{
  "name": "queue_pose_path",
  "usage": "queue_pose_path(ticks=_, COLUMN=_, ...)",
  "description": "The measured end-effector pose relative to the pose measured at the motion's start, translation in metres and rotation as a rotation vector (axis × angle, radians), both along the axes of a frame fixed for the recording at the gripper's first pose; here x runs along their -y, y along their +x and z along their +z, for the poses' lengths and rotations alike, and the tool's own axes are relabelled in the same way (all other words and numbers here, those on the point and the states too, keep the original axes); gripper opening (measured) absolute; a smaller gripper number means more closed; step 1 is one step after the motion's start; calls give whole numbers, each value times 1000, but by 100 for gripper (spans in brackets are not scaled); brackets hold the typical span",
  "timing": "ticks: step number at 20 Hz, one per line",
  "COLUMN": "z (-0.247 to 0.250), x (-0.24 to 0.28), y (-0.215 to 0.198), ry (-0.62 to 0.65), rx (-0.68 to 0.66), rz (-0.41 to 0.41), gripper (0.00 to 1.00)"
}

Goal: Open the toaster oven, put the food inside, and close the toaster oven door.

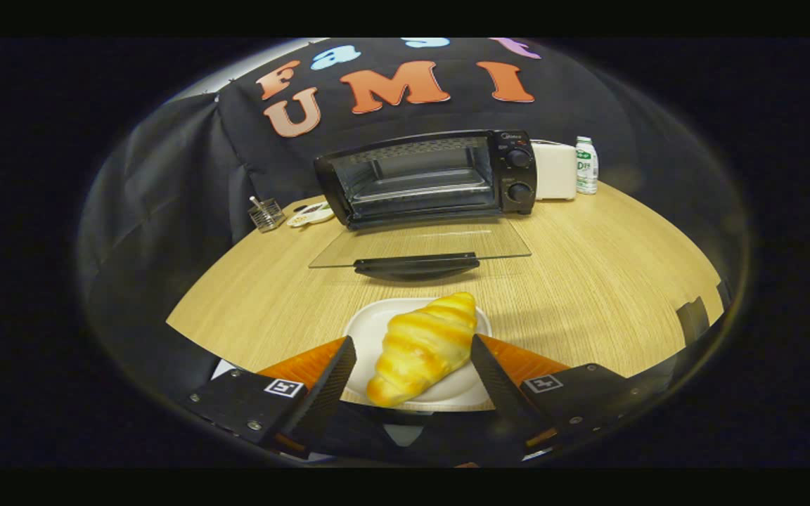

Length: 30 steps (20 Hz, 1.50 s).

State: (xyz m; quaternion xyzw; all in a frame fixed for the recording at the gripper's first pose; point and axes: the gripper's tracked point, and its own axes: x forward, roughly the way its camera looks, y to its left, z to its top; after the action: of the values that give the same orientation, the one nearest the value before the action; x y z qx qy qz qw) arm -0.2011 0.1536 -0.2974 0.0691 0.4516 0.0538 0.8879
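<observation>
Straddling the croissant point(420, 348), the gripper point(412, 383) has its 2 fingers spread wide, 1 on each flank of the food. A gap shows between the left finger and the croissant; the right finger lies just beside its upper flank, and contact there cannot be confirmed. The jaws are therefore open and grip nothing.

The croissant rests on a white plate point(370, 330) on the wooden table point(588, 281), between the fingers. Its long axis runs diagonally: the near end points toward the left finger, the far end leans to the right and away, toward the oven point(426, 179). The fingers thus meet it at an angle, not squarely across its width. In my judgement, closing now would catch the body near its middle, where it is thickest.

The croissant is golden yellow with browner ridges, glossy, and segmented crosswise. It tapers at both ends. The sheen suggests a model food item, possibly soft, so a moderate squeeze seems advisable.

Beyond the plate, the oven door point(419, 246) lies fully down, its glass flat over the table and its dark handle facing the gripper. The cavity stands open directly ahead, with a rack visible inside. Step 1 appears done; grasping the food is the step in hand.
</observation>
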Motion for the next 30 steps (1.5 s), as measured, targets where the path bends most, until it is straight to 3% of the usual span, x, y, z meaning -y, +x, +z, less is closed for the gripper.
queue_pose_path(ticks=3, z=-9, x=0, y=-10, ry=-20, rx=-42, rz=-51, gripper=97)
queue_pose_path(ticks=9, z=-25, x=0, y=-16, ry=-111, rx=-57, rz=-39, gripper=96)
queue_pose_path(ticks=12, z=-29, x=9, y=-14, ry=-157, rx=-57, rz=-54, gripper=92)
queue_pose_path(ticks=13, z=-29, x=9, y=-12, ry=-153, rx=-55, rz=-61, gripper=84)
queue_pose_path(ticks=15, z=-29, x=8, y=-12, ry=-148, rx=-62, rz=-62, gripper=79)
queue_pose_path(ticks=21, z=-30, x=10, y=-8, ry=-106, rx=-70, rz=-97, gripper=60)
queue_pose_path(ticks=27, z=-16, x=-2, y=-4, ry=17, rx=-25, rz=-58, gripper=57)
queue_pose_path(ticks=30, z=8, x=-13, y=14, ry=120, rx=68, rz=-36, gripper=57)
